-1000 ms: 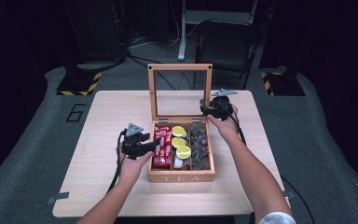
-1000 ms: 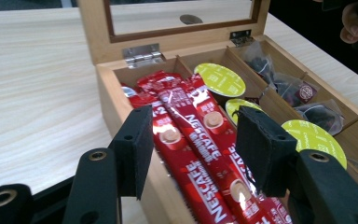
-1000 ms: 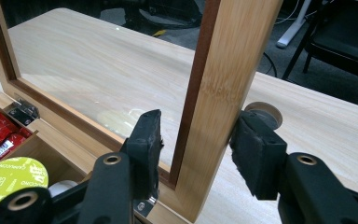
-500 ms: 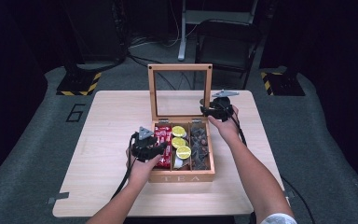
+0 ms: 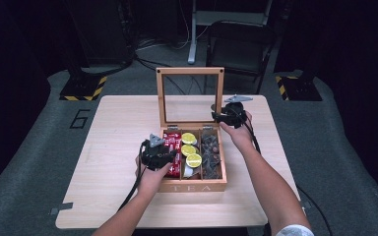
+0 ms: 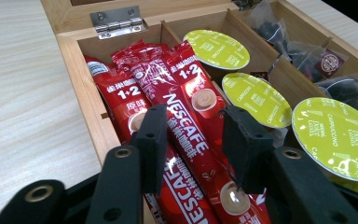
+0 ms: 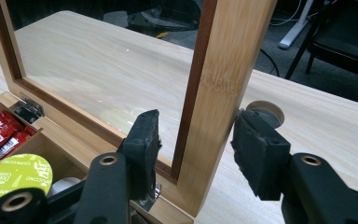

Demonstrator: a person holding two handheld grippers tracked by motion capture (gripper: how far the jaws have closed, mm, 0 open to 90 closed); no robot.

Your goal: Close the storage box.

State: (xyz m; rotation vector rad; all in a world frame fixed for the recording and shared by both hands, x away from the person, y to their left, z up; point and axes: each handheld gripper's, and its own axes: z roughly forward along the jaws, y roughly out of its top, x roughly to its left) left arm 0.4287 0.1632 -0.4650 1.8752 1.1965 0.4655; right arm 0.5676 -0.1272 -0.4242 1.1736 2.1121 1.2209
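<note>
Sachets (image 6: 186, 121), capsules (image 6: 256, 95), tea bags (image 6: 324, 63) — three compartments of tea box (image 5: 193, 187).

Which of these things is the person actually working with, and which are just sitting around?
In use:
- red coffee sticks, between the left claw jaws
- box lid, its frame between the right claw jaws
- wooden tea box

Lying about:
- green-lidded capsules
- tea bags
- chair

Our two hand-held grippers, black throughout, at the table.
We see bare forearms and a pale patterned sleeve (image 5: 291, 230); each gripper, left (image 6: 193, 140) and right (image 7: 198, 147), has blocky black padded jaws, brass-ringed pivot holes, a grey three-cornered top plate (image 5: 155, 140) and a trailing black cable (image 5: 134, 184).
</note>
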